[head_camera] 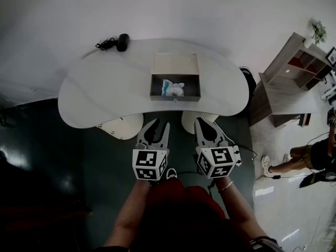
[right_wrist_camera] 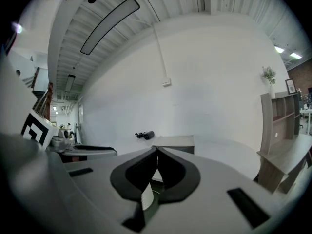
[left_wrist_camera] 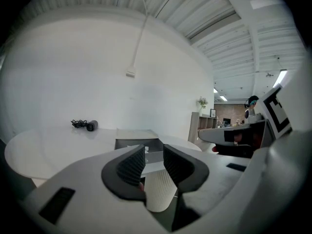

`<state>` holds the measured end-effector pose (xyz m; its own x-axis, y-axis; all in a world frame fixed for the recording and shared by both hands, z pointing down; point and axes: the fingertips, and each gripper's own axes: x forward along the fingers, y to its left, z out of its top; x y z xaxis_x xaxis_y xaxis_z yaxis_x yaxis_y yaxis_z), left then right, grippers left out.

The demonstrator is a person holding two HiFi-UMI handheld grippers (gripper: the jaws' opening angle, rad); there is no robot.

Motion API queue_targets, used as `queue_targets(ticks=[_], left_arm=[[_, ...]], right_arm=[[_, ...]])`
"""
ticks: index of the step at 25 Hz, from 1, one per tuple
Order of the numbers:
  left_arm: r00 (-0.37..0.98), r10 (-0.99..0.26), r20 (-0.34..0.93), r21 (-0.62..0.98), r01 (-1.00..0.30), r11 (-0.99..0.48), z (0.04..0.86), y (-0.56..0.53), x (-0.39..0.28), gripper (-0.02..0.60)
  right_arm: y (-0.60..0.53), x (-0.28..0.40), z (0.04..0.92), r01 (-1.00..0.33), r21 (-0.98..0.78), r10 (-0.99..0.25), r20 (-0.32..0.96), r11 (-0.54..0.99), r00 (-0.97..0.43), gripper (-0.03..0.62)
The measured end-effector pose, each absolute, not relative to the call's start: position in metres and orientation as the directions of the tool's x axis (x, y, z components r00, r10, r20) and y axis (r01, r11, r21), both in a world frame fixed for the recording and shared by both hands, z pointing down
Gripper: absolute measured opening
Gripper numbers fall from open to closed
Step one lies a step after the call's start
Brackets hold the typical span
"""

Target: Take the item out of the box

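A shallow grey box (head_camera: pixel 175 95) stands open on the white oval table (head_camera: pixel 105 93), its lid (head_camera: pixel 176 64) folded back. Inside lies a white and light-blue crumpled item (head_camera: pixel 173 88). Both grippers hover below the table's near edge, well short of the box. My left gripper (head_camera: pixel 161 124) has its jaws parted, with nothing between them. My right gripper (head_camera: pixel 202 121) has its jaws together and holds nothing. In the left gripper view the gripper (left_wrist_camera: pixel 154 152) points at the box (left_wrist_camera: pixel 139 143). In the right gripper view the jaw tips of the gripper (right_wrist_camera: pixel 157 150) touch, with the box (right_wrist_camera: pixel 175 141) beyond.
A black device with a cable (head_camera: pixel 116 42) lies at the table's far left. Two white ribbed pedestals (head_camera: pixel 123 125) stand under the near edge. A wooden shelf unit (head_camera: pixel 294 72) stands at the right, and a person's legs (head_camera: pixel 289 161) show beside it.
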<state>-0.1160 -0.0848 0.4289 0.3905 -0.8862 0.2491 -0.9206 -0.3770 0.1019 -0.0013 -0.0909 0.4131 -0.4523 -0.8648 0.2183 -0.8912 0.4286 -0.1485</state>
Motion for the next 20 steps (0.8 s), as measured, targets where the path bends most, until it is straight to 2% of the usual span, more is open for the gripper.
queue_targets(ticks=[7, 20], left_arm=[[0.401, -0.877, 0.266, 0.077, -0.915, -0.395, 0.431, -0.111, -0.122, 0.129], [0.428, -0.851, 0.304, 0.050, -0.899, -0.434, 0.431, -0.133, -0.113, 0.155]], right_arm=[[-0.111, -0.007, 0.413, -0.899, -0.143, -0.873, 0.216, 0.414, -0.436, 0.015], [-0.118, 0.004, 0.410, -0.913, -0.135, -0.886, 0.223, 0.386, -0.407, 0.015]])
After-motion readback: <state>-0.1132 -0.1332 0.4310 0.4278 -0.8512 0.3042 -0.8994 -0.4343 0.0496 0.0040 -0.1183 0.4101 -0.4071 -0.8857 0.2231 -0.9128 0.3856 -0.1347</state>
